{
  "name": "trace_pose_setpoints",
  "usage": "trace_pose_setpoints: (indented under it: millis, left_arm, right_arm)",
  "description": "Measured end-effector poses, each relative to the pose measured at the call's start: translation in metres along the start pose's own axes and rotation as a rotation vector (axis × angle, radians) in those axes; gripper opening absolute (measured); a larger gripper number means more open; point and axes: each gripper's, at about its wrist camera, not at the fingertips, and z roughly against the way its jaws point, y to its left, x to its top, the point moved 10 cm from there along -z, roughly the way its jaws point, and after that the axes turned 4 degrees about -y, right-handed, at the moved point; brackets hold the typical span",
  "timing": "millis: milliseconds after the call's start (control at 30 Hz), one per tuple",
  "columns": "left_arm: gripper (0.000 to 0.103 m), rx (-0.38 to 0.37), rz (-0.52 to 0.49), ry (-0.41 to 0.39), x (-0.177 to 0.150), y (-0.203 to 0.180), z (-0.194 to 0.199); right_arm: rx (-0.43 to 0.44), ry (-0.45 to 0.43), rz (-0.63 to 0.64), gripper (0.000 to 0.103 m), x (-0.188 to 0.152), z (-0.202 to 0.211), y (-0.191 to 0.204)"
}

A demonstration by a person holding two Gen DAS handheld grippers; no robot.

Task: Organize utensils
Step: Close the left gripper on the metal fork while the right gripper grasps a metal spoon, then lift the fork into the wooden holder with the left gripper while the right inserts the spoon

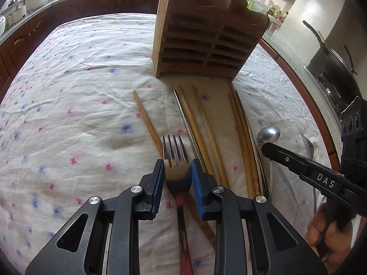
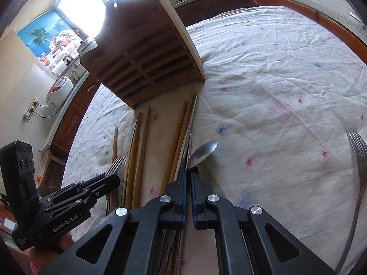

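I noted my left gripper [image 1: 177, 160] clamped on the fork [image 1: 175, 151]; right gripper [image 2: 188, 176] pinched the spoon [image 2: 204, 152], right of the fork.

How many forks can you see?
2. One fork sits between the left gripper fingers. Another fork lies on the tablecloth, far right in the right wrist view. Others may be hidden.

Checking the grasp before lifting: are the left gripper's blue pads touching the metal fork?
Touching. The left wrist view shows both blue pads pressed against the metal fork.
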Motion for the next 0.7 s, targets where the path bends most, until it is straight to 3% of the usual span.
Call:
trace_pose_setpoints:
  millis: [700]
  left_arm:
    - [0.022,-0.035,0.044,-0.205,0.005,0.008,0.119]
  right_arm:
    - [0.046,-0.169,0.138,0.002,0.015,0.080,0.055]
